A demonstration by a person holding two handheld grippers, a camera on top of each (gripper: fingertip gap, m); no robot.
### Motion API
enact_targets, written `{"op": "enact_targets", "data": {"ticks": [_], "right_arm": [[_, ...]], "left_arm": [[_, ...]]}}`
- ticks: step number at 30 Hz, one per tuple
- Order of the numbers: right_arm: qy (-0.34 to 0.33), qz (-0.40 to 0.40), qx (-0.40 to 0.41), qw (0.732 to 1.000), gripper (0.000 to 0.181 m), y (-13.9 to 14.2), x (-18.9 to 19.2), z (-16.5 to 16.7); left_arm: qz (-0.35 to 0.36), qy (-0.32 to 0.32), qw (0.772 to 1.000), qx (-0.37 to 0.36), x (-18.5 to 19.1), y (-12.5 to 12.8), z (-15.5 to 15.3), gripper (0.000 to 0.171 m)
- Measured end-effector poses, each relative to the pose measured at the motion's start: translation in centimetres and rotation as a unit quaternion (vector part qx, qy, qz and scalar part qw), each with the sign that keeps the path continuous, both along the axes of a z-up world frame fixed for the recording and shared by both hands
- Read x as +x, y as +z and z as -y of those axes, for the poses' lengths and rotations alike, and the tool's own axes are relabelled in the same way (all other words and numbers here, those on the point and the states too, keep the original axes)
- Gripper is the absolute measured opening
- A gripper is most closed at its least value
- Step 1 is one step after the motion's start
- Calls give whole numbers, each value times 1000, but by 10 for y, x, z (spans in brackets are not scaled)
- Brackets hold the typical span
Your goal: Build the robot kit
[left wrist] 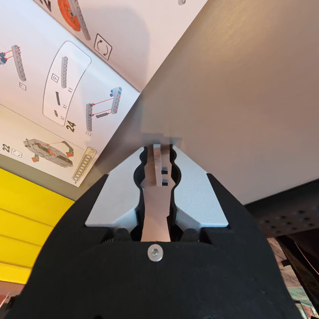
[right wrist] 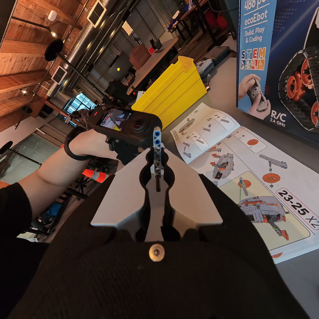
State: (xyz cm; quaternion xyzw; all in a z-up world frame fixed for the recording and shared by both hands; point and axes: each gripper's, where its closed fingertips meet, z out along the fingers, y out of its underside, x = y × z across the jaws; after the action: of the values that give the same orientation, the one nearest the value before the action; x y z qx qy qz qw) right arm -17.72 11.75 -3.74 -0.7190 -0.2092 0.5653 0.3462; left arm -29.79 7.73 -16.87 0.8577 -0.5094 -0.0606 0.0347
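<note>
My left gripper [left wrist: 158, 146] is shut on a short grey beam [left wrist: 158, 164], seen edge-on, with two black pins [left wrist: 164, 172] sticking out toward the right pad. Its tips hover close over the grey table [left wrist: 224, 103], beside an open instruction booklet [left wrist: 60, 86]. My right gripper [right wrist: 156, 151] is shut on a longer grey holed beam [right wrist: 157, 155], held upright in the air. That beam has two blue pins [right wrist: 157, 133] at its top and a black axle [right wrist: 158, 184] at its lower end. The left gripper's camera body [right wrist: 127, 124] and a person's hand [right wrist: 89, 143] are just behind it.
A yellow plastic bin [right wrist: 172, 93] lies on the table beyond the booklet [right wrist: 241, 164]; it also shows in the left wrist view [left wrist: 25, 215]. A large blue toy box [right wrist: 276, 69] stands at the far right. The table's edge [left wrist: 276, 193] runs close on the right. About 20 cm separates my left fingertips from my right.
</note>
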Motion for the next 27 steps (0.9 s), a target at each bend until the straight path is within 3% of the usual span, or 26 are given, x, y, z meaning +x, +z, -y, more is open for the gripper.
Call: {"op": "enact_targets", "data": {"ticks": [7, 12, 14, 17, 20, 23, 25, 27], "right_arm": [[-1, 2, 4, 1000, 5, 0, 1, 0], [-7, -5, 4, 1000, 5, 2, 6, -2], [-12, -11, -2, 1000, 5, 2, 8, -3], [-20, -58, -32, 998, 5, 8, 7, -5], [-19, -195, -119, 973, 4, 26, 1, -7], [-11, -320, -227, 920, 4, 31, -13, -4], [3, -366, -274, 889, 4, 32, -29, 4], [17, -426, -316, 848, 4, 41, -38, 11]], "left_arm": [[-6, 22, 999, -40, 3, -1, 10, 8], [-13, 4, 999, -38, 4, 1, 8, 6], [22, 7, 1000, -1, 11, 14, -1, 6], [113, 37, 986, 120, 24, 59, -27, 6], [256, 78, 930, 253, 43, 128, -46, 5], [383, 84, 837, 383, 56, 199, -48, 5], [422, 69, 788, 443, 61, 229, -40, 5], [447, 46, 755, 478, 70, 244, -31, 5]]}}
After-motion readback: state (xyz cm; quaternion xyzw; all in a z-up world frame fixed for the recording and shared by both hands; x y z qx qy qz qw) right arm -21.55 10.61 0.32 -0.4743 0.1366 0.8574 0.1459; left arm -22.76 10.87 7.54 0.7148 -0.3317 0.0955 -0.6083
